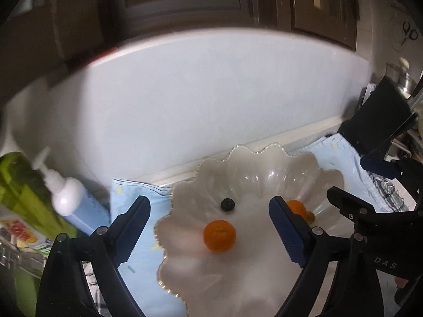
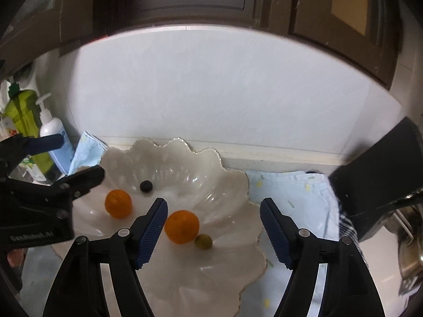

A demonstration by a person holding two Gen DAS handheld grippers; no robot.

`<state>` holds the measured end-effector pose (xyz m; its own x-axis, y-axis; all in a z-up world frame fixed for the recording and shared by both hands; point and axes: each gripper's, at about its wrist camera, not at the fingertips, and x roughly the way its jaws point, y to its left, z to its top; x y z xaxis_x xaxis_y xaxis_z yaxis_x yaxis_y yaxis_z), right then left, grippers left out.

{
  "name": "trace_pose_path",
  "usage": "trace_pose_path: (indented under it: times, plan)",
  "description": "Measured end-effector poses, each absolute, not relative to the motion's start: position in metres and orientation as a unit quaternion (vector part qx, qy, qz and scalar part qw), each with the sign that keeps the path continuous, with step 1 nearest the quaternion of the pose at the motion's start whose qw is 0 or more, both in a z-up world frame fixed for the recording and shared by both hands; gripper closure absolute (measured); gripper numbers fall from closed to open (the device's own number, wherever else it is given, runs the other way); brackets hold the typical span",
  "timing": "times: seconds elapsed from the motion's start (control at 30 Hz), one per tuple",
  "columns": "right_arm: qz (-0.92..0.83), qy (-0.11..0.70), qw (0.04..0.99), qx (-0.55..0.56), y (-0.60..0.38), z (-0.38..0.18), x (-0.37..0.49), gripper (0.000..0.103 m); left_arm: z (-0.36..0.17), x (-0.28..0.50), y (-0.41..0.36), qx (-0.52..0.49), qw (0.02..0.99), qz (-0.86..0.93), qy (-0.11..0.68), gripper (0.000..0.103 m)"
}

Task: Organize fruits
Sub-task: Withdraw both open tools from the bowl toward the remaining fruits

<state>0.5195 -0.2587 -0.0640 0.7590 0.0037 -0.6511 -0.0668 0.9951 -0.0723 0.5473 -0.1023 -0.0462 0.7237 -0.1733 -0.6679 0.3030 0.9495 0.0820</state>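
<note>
Right wrist view tells me 4 fruits already sit in the scalloped bowl [image 2: 232,185], both claws spread and empty above it, so I judge little remains.

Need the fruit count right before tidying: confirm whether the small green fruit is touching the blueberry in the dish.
No. In the right wrist view the small green fruit lies beside an orange, well apart from the blueberry.
</note>
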Motion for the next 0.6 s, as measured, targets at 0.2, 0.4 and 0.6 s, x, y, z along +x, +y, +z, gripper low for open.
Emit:
trace_pose_path:
  times: [0.2,0.4,0.6]
  plan:
    - [0.012,0.313,0.949,-0.038,-0.258,-0.04,0.485,0.024,-0.015,0.509,-0.091,0.094,0.94,-0.121,0.306,0.006]
    - [0.011,0.278,0.959,-0.043,-0.251,-0.02,0.448,0.024,0.008,0.467,-0.082,0.105,0.949,-0.121,0.271,0.006]
    - [0.017,0.248,0.968,-0.042,-0.245,-0.003,0.407,0.024,0.025,0.431,-0.071,0.093,0.956,-0.125,0.249,0.005]
